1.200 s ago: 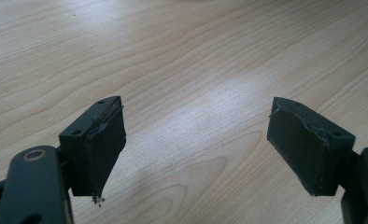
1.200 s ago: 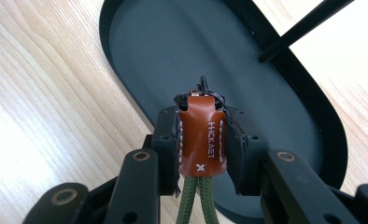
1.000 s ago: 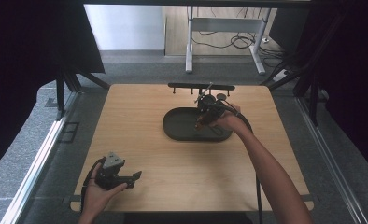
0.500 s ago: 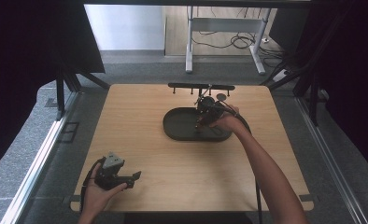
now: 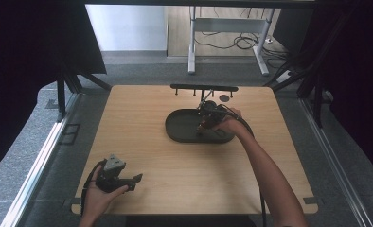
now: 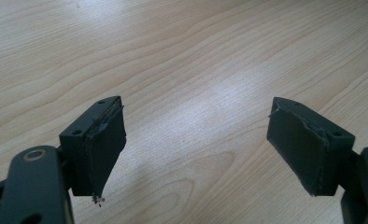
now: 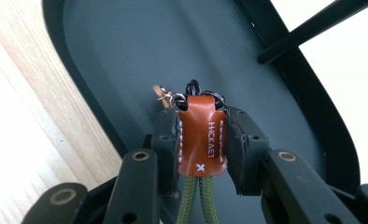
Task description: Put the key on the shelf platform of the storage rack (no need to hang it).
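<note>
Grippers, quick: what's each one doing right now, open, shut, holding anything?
Left gripper: open, nothing between the jaws, over bare table.
Right gripper: shut on a brown leather key fob with green cord, above the dark oval tray.

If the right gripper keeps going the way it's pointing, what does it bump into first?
Probably the floor of the dark oval tray. The right gripper, shut on a brown leather key fob, points down into the tray with nothing else ahead, though the gap is hard to judge.

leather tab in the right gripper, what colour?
Orange-brown leather tab with white stitching; olive-green cord below it. Best in the right gripper view.
</note>
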The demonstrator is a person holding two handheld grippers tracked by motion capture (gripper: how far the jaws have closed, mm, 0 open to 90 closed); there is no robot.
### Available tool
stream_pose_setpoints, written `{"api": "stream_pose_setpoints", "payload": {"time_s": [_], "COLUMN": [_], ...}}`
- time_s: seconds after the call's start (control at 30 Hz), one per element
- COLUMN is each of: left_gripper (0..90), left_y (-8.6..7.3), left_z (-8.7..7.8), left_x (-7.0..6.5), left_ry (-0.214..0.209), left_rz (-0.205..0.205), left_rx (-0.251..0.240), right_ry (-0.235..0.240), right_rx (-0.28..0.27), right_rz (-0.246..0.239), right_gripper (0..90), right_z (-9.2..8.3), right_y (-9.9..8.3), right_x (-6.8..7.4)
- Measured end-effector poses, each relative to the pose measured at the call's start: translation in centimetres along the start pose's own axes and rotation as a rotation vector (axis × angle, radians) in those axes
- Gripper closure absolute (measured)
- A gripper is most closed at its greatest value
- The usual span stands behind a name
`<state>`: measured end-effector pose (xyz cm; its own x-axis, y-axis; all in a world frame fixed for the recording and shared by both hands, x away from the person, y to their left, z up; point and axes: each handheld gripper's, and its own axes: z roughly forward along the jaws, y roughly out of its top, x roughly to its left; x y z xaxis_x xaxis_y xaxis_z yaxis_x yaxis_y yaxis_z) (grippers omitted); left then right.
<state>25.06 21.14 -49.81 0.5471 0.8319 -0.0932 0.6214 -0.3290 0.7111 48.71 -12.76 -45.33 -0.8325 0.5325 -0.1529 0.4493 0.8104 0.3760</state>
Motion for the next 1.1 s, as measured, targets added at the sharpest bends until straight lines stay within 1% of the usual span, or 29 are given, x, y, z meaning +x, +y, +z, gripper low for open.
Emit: {"api": "stream_pose_setpoints", "payload": {"time_s": [0.07, 0.23, 0.33, 0.47, 0.53, 0.7, 0.8, 0.9, 1.1], "left_gripper": [19.6, 19.6, 19.6, 19.6, 19.6, 19.6, 19.6, 19.9, 19.9], "left_y": [-0.01, -0.01, -0.03, -0.05, -0.04, -0.05, -0.04, -0.04, -0.03], "left_z": [0.04, 0.11, 0.08, 0.10, 0.13, 0.09, 0.05, 0.07, 0.12], "left_x": [-0.06, -0.11, -0.07, -0.04, -0.07, -0.03, -0.01, -0.04, -0.08], "left_ry": [0.002, -0.001, 0.002, 0.000, -0.001, -0.001, -0.003, -0.002, -0.002], "left_rz": [-0.005, -0.003, -0.004, -0.004, -0.004, -0.004, -0.004, -0.003, -0.002], "left_rx": [0.003, 0.006, 0.003, 0.005, 0.006, 0.006, 0.006, 0.006, 0.007], "right_ry": [0.005, -0.006, -0.005, -0.018, -0.024, -0.049, -0.054, -0.066, -0.062], "right_rx": [-0.013, -0.030, -0.031, -0.035, -0.039, -0.032, -0.028, -0.006, -0.020], "right_rz": [-0.001, -0.014, -0.014, -0.017, -0.025, -0.044, -0.063, -0.077, -0.086], "right_gripper": [67.2, 67.0, 66.9, 66.4, 66.1, 64.5, 59.2, 57.7, 57.7], "right_z": [0.15, 0.23, 0.24, 0.29, 0.34, 0.39, 0.37, 0.47, 0.07], "right_y": [-0.17, -0.22, -0.22, -0.26, -0.25, -0.14, -0.16, -0.27, -0.32], "right_x": [-0.16, -0.24, -0.31, -0.44, -0.47, -0.55, -0.64, -0.50, -0.22]}}
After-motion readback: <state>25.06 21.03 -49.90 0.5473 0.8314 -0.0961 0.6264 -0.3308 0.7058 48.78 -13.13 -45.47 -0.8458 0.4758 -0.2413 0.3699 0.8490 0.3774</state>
